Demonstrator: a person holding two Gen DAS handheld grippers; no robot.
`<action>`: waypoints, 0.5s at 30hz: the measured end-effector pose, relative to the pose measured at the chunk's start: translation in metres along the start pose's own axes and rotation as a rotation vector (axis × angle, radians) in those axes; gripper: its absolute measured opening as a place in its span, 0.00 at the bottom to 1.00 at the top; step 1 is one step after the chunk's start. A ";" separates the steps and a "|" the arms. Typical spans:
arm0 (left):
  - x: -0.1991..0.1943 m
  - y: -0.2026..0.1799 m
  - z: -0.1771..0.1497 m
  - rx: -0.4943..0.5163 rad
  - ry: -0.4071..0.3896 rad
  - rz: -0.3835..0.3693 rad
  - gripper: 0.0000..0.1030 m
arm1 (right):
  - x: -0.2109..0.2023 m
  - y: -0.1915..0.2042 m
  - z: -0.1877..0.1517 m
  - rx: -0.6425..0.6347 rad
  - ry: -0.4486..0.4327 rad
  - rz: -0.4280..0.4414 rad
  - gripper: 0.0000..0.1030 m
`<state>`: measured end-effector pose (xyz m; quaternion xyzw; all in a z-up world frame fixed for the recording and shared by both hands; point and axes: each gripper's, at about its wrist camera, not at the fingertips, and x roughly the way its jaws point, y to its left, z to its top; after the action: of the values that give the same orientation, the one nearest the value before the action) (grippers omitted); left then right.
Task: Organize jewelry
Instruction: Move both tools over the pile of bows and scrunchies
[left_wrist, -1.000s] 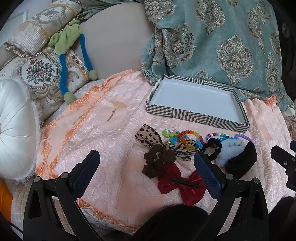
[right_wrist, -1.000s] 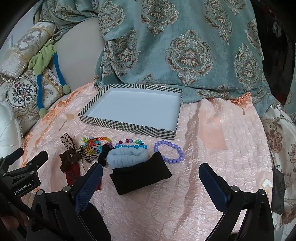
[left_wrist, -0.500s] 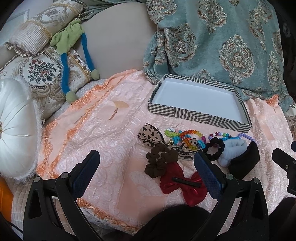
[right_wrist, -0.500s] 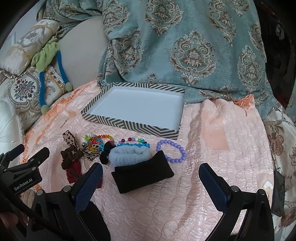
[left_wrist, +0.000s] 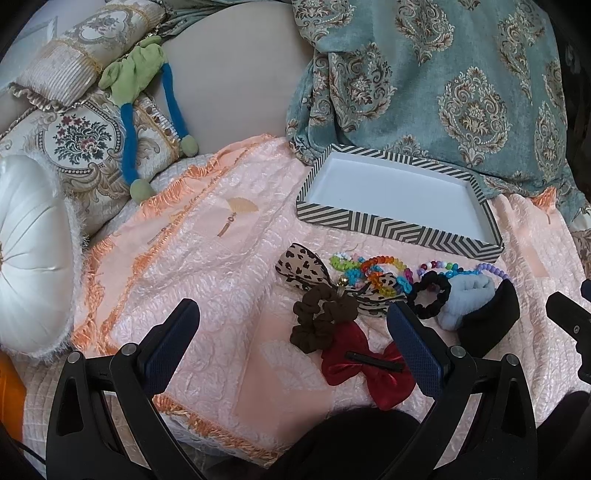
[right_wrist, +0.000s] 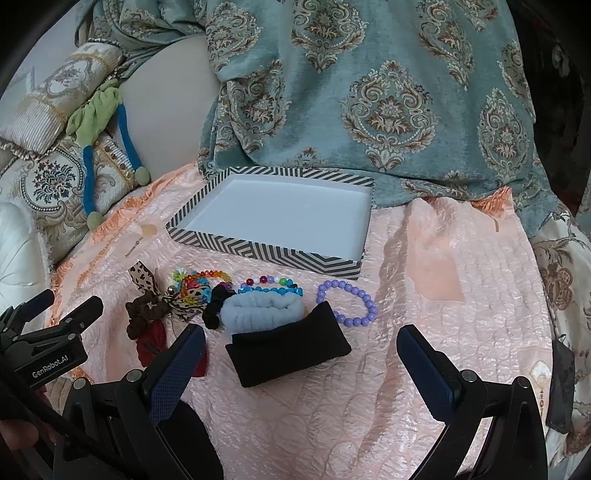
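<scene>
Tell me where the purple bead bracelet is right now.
In the right wrist view the purple bead bracelet lies on the pink quilt, right of the black headband and just in front of the striped box.

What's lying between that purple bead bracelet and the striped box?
Nothing: in the right wrist view, only bare pink bedspread separates the purple bracelet from the striped box.
</scene>
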<state>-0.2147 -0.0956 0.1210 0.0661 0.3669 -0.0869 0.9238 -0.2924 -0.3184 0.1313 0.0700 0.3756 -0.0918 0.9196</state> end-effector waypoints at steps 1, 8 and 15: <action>0.001 0.000 0.000 -0.002 0.003 -0.002 0.99 | 0.000 -0.001 0.000 -0.001 0.000 0.000 1.00; 0.006 0.016 0.004 -0.055 0.043 -0.045 0.99 | 0.002 -0.011 0.000 0.007 0.011 0.005 1.00; 0.013 0.040 0.009 -0.131 0.077 -0.072 0.99 | 0.012 -0.021 -0.004 0.017 0.047 0.024 0.92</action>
<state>-0.1913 -0.0598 0.1204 -0.0043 0.4090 -0.0932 0.9078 -0.2916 -0.3389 0.1189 0.0847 0.3955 -0.0822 0.9108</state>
